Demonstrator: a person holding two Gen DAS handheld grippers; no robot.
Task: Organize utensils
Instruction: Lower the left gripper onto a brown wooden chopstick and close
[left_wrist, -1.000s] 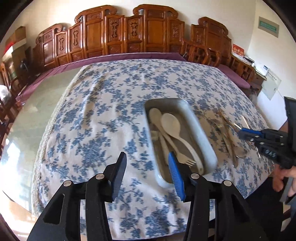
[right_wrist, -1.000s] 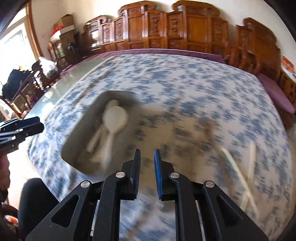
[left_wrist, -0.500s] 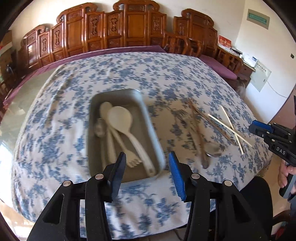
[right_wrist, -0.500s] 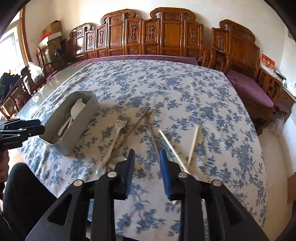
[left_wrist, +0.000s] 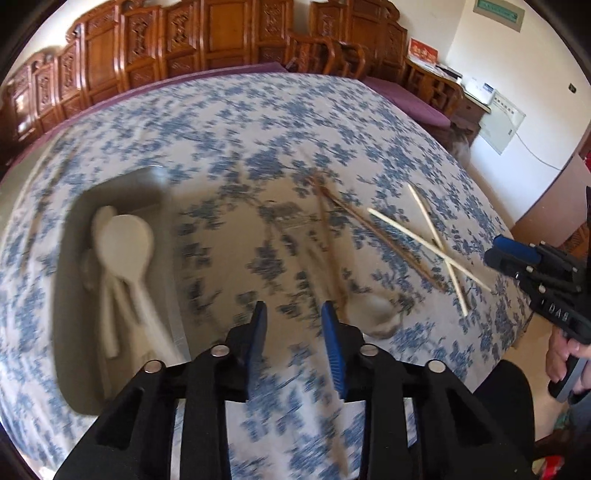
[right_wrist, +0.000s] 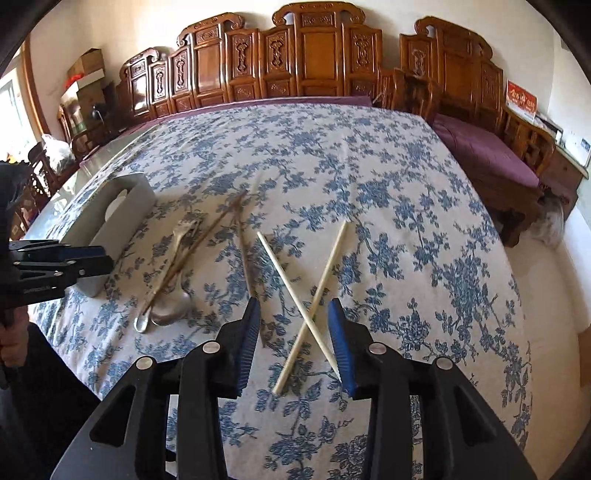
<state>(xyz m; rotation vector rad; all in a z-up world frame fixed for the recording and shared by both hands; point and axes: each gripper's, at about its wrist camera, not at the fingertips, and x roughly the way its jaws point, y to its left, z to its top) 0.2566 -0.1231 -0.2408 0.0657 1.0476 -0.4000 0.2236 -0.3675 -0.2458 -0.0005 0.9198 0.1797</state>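
A grey tray (left_wrist: 70, 280) holds pale spoons (left_wrist: 123, 243) and shows at the left in the right wrist view (right_wrist: 122, 210). Two pale chopsticks (right_wrist: 295, 295) lie crossed on the floral tablecloth, also in the left wrist view (left_wrist: 424, 240). Two brown chopsticks (right_wrist: 207, 236), a pale fork (right_wrist: 181, 236) and a metal spoon (right_wrist: 171, 310) lie between tray and pale chopsticks. My right gripper (right_wrist: 293, 314) is open, its jaws either side of the crossed pale chopsticks, just above them. My left gripper (left_wrist: 291, 314) is open and empty over the cloth beside the tray.
The round table (right_wrist: 332, 166) carries a blue floral cloth. Carved wooden chairs (right_wrist: 314, 55) ring its far side. A purple bench (right_wrist: 487, 155) stands to the right. The table's front edge lies close under both grippers.
My right gripper has opened wider and moved forward and right over the crossed pale chopsticks. My left gripper has swung right, from the tray toward the loose utensils.
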